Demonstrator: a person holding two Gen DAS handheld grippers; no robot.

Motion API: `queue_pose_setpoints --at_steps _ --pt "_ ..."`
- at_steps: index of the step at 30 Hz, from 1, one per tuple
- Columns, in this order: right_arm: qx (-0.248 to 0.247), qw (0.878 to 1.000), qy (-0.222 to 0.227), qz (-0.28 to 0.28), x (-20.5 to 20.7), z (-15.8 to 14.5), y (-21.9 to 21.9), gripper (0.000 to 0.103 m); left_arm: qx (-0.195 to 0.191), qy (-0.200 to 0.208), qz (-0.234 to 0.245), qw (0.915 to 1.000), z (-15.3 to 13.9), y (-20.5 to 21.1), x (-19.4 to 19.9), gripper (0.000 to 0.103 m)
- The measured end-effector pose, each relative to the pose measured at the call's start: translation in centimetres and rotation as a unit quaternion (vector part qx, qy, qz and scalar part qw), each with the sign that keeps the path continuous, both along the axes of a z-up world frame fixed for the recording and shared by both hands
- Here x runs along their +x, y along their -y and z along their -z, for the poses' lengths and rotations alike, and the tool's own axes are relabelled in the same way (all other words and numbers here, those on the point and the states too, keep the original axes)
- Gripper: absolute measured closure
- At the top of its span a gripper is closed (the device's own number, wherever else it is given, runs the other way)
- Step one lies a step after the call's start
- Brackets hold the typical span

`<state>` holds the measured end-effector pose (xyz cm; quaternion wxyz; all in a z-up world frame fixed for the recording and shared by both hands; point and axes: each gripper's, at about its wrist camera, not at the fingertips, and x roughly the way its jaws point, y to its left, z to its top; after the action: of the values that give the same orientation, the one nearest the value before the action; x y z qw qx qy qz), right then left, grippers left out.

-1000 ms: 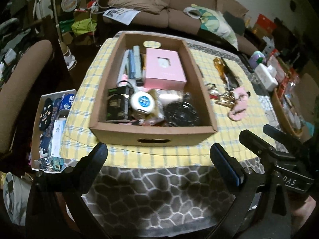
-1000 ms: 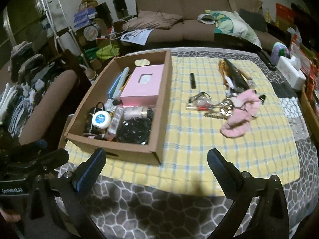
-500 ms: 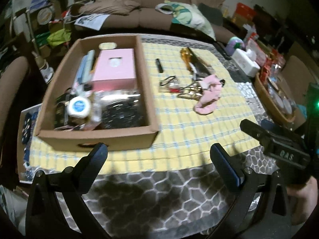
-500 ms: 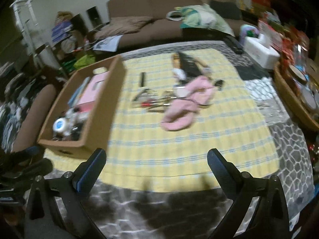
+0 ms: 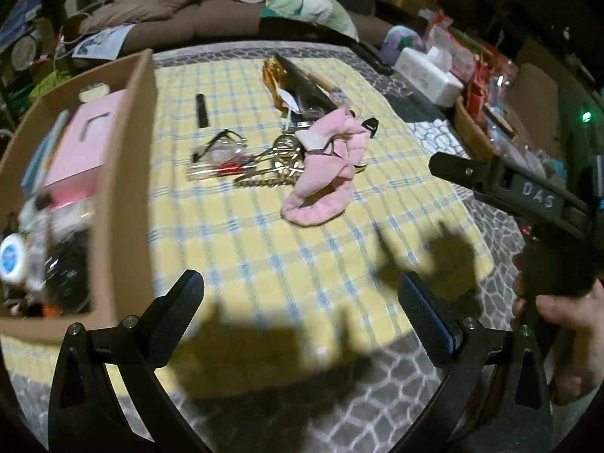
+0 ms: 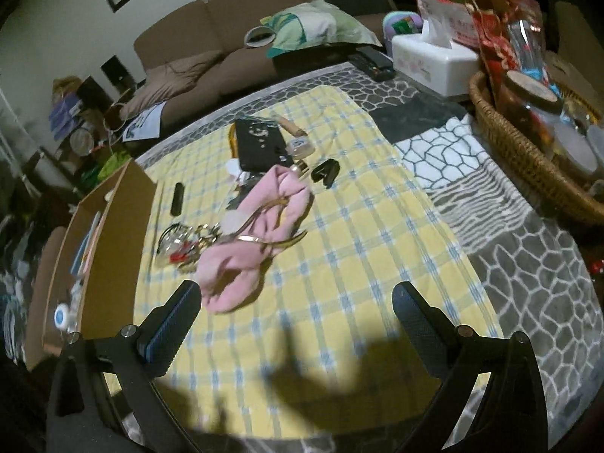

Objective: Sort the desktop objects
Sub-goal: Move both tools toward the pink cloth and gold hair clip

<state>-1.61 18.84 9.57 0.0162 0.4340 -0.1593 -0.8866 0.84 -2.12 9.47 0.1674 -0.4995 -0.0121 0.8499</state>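
Note:
A cardboard box (image 5: 128, 173) (image 6: 113, 234) holding a pink box (image 5: 81, 139) and several small items stands at the left of a yellow checked cloth (image 5: 264, 249). A pink cloth (image 5: 324, 173) (image 6: 256, 238) lies mid-table beside gold hair clips (image 5: 271, 166), glasses (image 5: 222, 147), a small black stick (image 5: 202, 109) (image 6: 177, 198), a black clip (image 6: 325, 171) and a black pouch (image 6: 260, 143). My left gripper (image 5: 302, 298) is open and empty over the near cloth. My right gripper (image 6: 294, 302) is open and empty; its left finger is near the pink cloth. The right gripper's body also shows in the left wrist view (image 5: 528, 196).
A white tissue box (image 6: 430, 60) and remote controls (image 6: 372, 62) sit at the far right. A wicker basket (image 6: 528, 154) full of jars and packets stands at the right edge. A brown sofa (image 6: 211, 49) lies behind the table.
Both grippers have swung to the right, away from the box, and closer to the loose items. The pink cloth now lies nearer to the right gripper. Both stay open.

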Motion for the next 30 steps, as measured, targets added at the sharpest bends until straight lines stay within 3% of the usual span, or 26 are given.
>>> queue_pose_setpoints --at_steps 11,14,15,17,18,19,20,21,30 --pt "-0.055 0.998 0.017 0.001 -4.0 3.1 -1.8 0.0 -0.008 0.006 -0.021 0.9997 5.8 -2.7 -6.7 0.003" --pt "-0.063 0.998 0.015 -0.005 -4.5 3.0 -1.7 0.0 -0.007 0.017 -0.025 0.9995 6.9 -2.7 -7.8 0.022" --pt "-0.063 0.998 0.013 -0.006 -4.5 2.9 -1.7 0.0 -0.009 0.022 -0.024 0.9994 7.4 -2.8 -8.2 0.035" --pt "-0.068 0.998 0.014 -0.008 -4.7 2.9 -1.7 0.0 -0.017 0.018 -0.022 0.9994 7.8 -3.0 -8.5 0.041" --pt "-0.071 0.997 0.015 -0.008 -4.8 3.0 -1.7 0.0 -0.015 0.013 -0.018 0.9996 7.7 -3.1 -8.5 0.053" --pt "-0.073 0.997 0.018 -0.007 -4.9 3.2 -1.8 0.0 -0.009 0.014 -0.013 0.9998 7.6 -3.2 -8.5 0.078" --pt "-0.074 0.997 0.021 -0.005 -4.9 3.4 -1.8 0.0 -0.001 0.018 -0.01 0.9998 7.5 -3.1 -8.5 0.09" --pt "-0.075 0.997 0.024 -0.005 -5.0 3.5 -1.8 0.0 0.005 0.02 -0.013 0.9997 7.3 -3.0 -8.5 0.095" --pt "-0.125 0.992 0.004 -0.002 -4.7 3.2 -2.1 0.0 0.055 0.039 -0.014 0.9976 6.3 -1.4 -7.0 0.095"
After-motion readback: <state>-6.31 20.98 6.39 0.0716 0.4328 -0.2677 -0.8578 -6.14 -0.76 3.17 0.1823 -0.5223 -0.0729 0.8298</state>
